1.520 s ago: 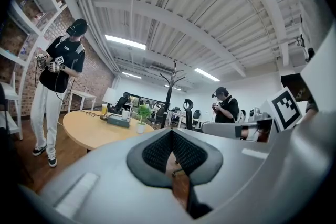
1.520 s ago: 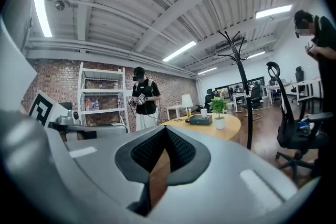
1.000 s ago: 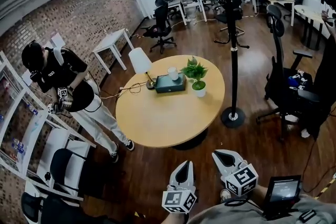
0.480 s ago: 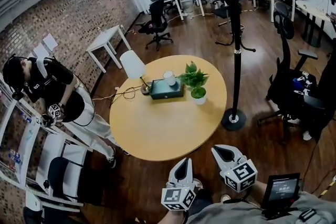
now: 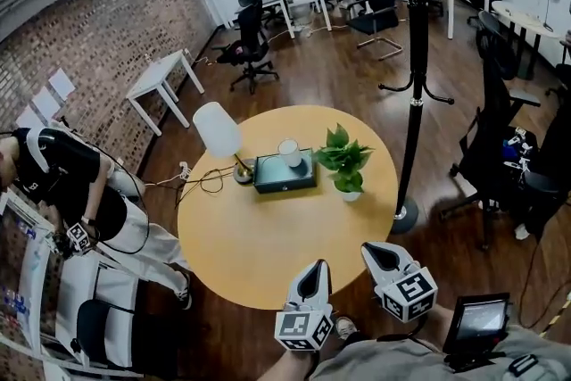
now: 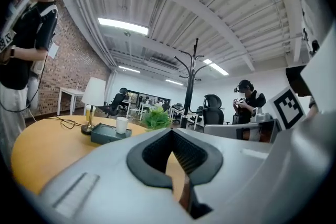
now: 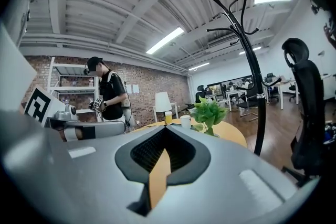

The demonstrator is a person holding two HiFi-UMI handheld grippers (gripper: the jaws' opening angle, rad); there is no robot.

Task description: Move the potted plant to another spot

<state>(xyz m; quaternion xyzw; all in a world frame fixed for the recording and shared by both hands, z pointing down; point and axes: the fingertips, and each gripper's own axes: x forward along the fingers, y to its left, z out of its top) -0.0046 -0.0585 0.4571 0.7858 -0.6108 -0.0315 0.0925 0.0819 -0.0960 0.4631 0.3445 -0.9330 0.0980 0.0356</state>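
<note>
The potted plant (image 5: 346,160), green leaves in a small white pot, stands on the right half of the round yellow table (image 5: 268,254). It also shows small and far off in the left gripper view (image 6: 157,118) and in the right gripper view (image 7: 209,110). My left gripper (image 5: 316,269) and right gripper (image 5: 375,251) hang side by side at the table's near edge, well short of the plant. Both point level toward it. Each has its jaws closed tip to tip with nothing between them, as seen in the left gripper's (image 6: 171,131) and the right gripper's (image 7: 165,128) own views.
A teal box (image 5: 284,172) with a white cup (image 5: 289,152) and a table lamp (image 5: 218,131) sit left of the plant. A black coat rack (image 5: 417,76) stands at the table's right, office chairs (image 5: 500,138) beyond. A person (image 5: 71,192) stands by white shelving at left.
I have walked up to the table: it has come nearer, and both grippers now reach its near edge. The person at left has slid toward the view's left edge.
</note>
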